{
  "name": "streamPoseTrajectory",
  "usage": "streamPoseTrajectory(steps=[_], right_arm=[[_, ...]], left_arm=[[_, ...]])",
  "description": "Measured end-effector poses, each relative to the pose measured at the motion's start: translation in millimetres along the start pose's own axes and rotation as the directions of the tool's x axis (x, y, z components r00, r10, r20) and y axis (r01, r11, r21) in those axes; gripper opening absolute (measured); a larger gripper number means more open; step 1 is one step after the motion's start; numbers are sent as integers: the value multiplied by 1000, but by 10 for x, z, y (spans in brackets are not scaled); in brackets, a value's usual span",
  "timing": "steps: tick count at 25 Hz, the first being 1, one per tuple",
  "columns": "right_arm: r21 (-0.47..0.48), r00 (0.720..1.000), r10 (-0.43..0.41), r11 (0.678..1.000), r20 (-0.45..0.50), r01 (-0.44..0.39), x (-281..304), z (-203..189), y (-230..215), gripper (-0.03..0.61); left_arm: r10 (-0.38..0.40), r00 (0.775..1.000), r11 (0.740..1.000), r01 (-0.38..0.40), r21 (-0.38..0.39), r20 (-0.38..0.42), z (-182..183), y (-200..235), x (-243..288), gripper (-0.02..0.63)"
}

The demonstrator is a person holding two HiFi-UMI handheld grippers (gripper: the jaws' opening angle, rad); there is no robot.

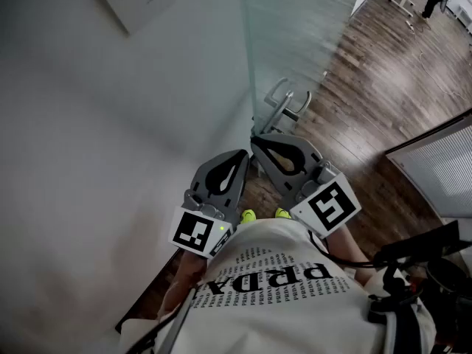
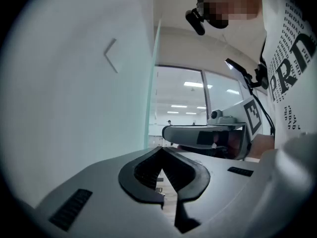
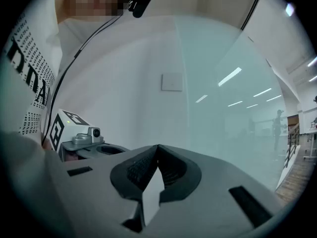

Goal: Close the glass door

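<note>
A: The glass door (image 1: 295, 28) stands just ahead of you, with its handle (image 1: 289, 103) just past your right hand-held gripper (image 1: 257, 141).
B: And the jaws?
A: Pressed together and empty, as on your left hand-held gripper (image 1: 241, 156). Push at a slant and your tips could skid off the slick glass.

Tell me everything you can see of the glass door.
The glass door is an upright pane of pale green, frosted-looking glass, with its edge next to the white wall. A silvery metal lever handle sits near that edge, above the wooden floor. In the right gripper view the pane reflects ceiling lights. The right tool, shut, points at the door's edge close by the handle; contact cannot be confirmed.
</note>
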State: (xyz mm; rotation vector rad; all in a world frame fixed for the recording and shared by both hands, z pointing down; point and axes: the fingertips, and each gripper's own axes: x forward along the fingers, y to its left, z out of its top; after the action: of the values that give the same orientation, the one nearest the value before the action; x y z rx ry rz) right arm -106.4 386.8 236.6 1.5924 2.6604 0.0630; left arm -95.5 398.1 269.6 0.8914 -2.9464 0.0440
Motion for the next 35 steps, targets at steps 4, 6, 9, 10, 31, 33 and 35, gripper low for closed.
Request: streamPoseTrajectory(steps=[4,6,9,10,31,33,35], right_arm=[[-1,1000,-2,1000,-2,2,1,-5,-9,-3],[-1,1000,-3,1000,-4,3,0,-8,-10,-3],[-7,1000,-4,1000,-7,4,-4,-10,-7,-3],[-10,1000,-13,1000,-10,13,-9,-12,-20,-3],[-298,818,-575,777,24,555,294,380,-797,126],[-295,806,-591,766,30,572,376,286,-725,126],[-272,801,-597,764,43,585,420,265,-688,126]], left_arm=[[2,1000,1000,-2,0,1,1,11,-7,3],[6,1000,1000,-6,-2,3,0,20,-15,3],[17,1000,1000,-17,-5,1,-5,35,-38,3],[20,1000,1000,-20,-5,0,-7,39,-45,3],[-46,997,999,45,-13,-61,-8,260,-98,3],[-54,997,998,53,-16,-61,-117,370,-168,3],[-64,996,998,63,-15,-54,-146,438,-194,3]])
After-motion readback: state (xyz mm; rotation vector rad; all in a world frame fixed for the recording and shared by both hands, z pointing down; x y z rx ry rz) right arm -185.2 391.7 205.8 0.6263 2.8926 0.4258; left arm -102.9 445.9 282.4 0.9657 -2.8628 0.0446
